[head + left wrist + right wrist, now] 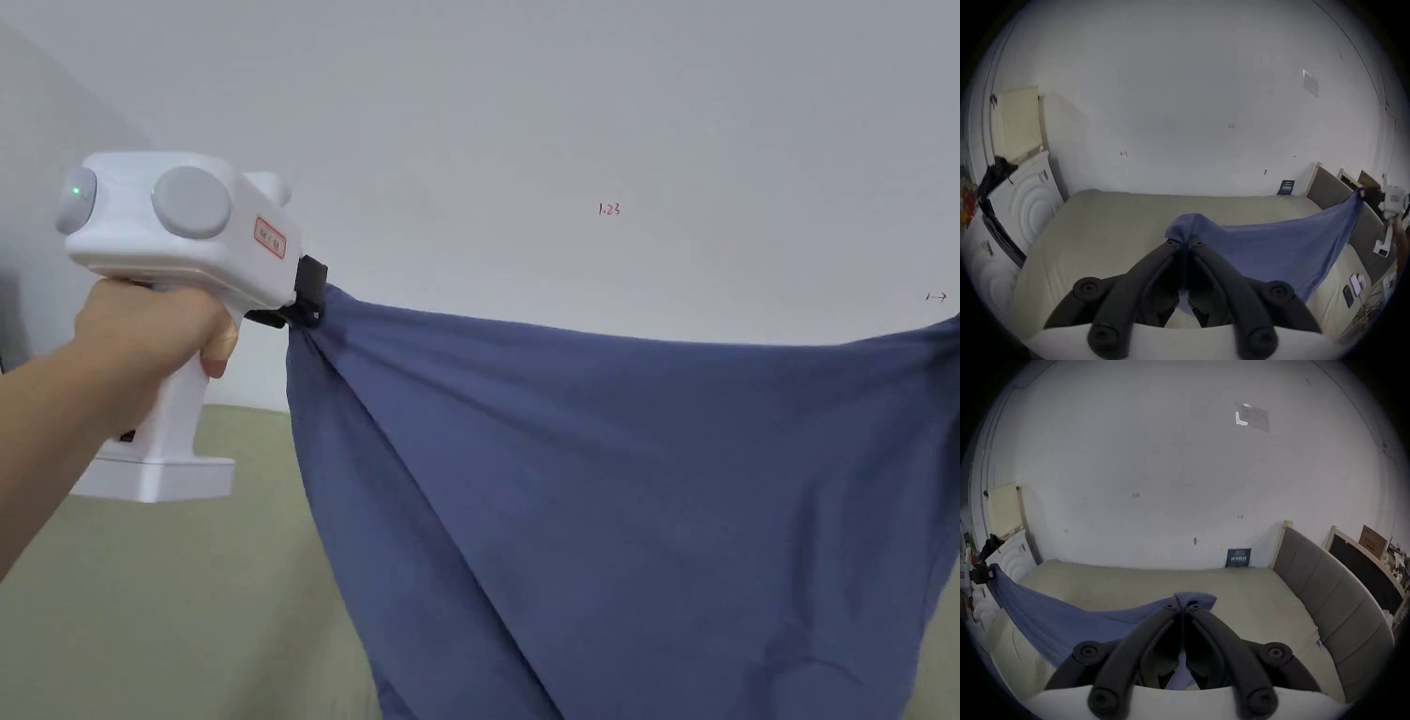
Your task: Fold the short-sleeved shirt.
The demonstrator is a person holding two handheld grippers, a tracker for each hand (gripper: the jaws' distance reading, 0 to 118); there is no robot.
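The blue shirt (609,487) is being held up in the air, stretched between two grippers above a pale green mattress (169,600). In the head view, the left gripper (307,305) is being gripped by a hand (150,342), its jaws being pressed together on one corner of the cloth. In the left gripper view, a bunched fold of shirt (1186,226) is being pinched between the closed black jaws, and the right gripper (1363,193) is being shown farther off, clamped on the opposite corner. In the right gripper view, that gripper's jaws (1182,606) are being squeezed together on the fabric too.

Beyond the mattress, a grey padded headboard (1330,591) is being shown in both gripper views, and a white wall (562,141) behind everything. Phones (1352,288) lying beside the bed are being caught by the left gripper view.
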